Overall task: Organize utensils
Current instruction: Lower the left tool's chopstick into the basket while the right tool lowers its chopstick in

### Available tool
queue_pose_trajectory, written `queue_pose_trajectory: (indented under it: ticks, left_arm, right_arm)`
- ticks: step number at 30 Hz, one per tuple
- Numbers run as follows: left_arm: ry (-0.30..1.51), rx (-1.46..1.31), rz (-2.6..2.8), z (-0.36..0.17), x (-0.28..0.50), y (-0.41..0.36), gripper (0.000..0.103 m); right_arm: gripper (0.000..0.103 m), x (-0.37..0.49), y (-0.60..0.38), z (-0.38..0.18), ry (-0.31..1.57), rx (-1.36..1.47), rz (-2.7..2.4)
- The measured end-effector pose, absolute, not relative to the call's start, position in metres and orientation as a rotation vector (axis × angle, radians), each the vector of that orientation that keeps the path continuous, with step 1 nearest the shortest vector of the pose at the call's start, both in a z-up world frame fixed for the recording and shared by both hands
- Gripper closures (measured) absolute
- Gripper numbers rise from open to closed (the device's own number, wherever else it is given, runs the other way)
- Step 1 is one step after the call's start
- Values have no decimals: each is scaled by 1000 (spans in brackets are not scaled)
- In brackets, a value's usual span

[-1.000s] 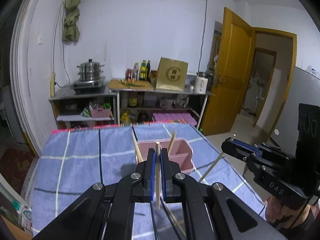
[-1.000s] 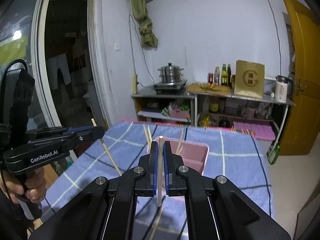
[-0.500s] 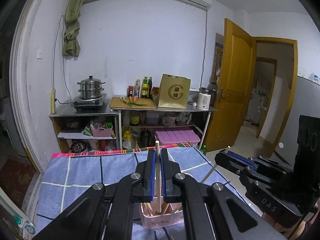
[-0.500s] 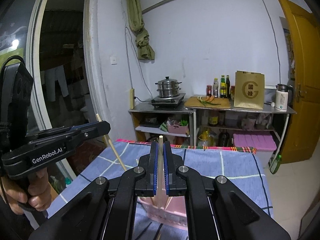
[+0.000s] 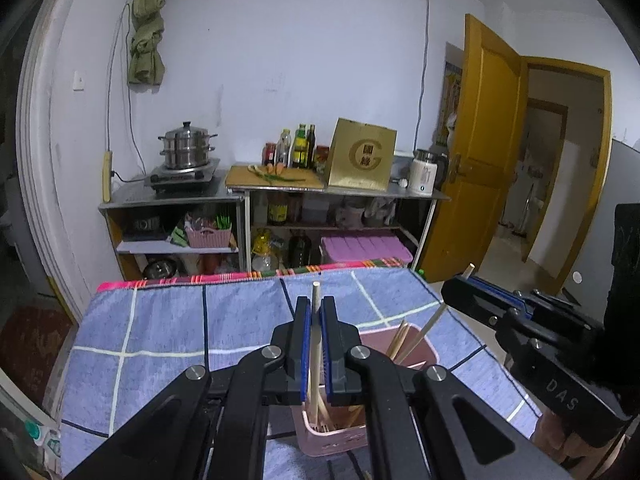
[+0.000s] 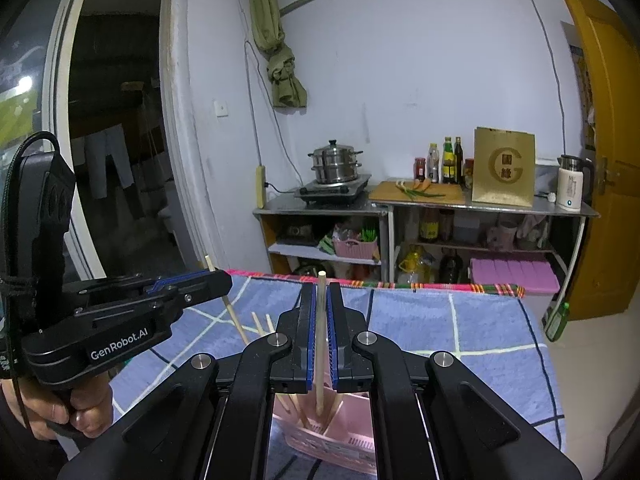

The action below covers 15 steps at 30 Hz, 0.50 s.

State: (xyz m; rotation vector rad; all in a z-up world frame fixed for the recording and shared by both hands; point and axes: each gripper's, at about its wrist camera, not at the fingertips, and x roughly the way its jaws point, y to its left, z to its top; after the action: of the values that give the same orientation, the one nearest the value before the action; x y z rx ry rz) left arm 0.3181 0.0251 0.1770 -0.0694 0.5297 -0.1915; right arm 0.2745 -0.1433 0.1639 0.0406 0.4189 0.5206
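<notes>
My left gripper [image 5: 316, 304] is shut on an upright wooden chopstick [image 5: 315, 364]. Its lower end reaches down into the pink utensil holder [image 5: 334, 442] right beneath the fingers. My right gripper [image 6: 321, 290] is shut on a second upright chopstick [image 6: 320, 344], whose lower end sits inside the same holder [image 6: 340, 444]. Several more chopsticks [image 5: 400, 340] lean in the holder. In the left wrist view the right gripper [image 5: 460, 286] enters from the right with its stick [image 5: 430, 326]. The left gripper [image 6: 216, 278] shows at the left of the right wrist view, held by a hand [image 6: 80, 416].
The holder stands on a table under a blue checked cloth [image 5: 160, 320], whose far edge has a red striped border. Behind are metal shelves with a steamer pot [image 5: 186, 146], bottles, a gold box [image 5: 362, 160] and a kettle. A yellow door [image 5: 480, 152] stands open at the right.
Both grippers have moved forward over the pink holder, which was ahead of them a second ago. It now lies under the fingers, with both chopsticks' lower ends dipping into it.
</notes>
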Motion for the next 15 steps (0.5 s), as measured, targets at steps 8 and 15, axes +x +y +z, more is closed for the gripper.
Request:
queue_pose_trajectory:
  ticks: [8,15]
  left_arm:
    - [581,-76,-188,148,325,27,98]
    - [600,-82,-197,137,324,29,98]
  right_arm:
    - [98,285,-143,141,472,34,519]
    - [98,288,-143,130,513,26,529]
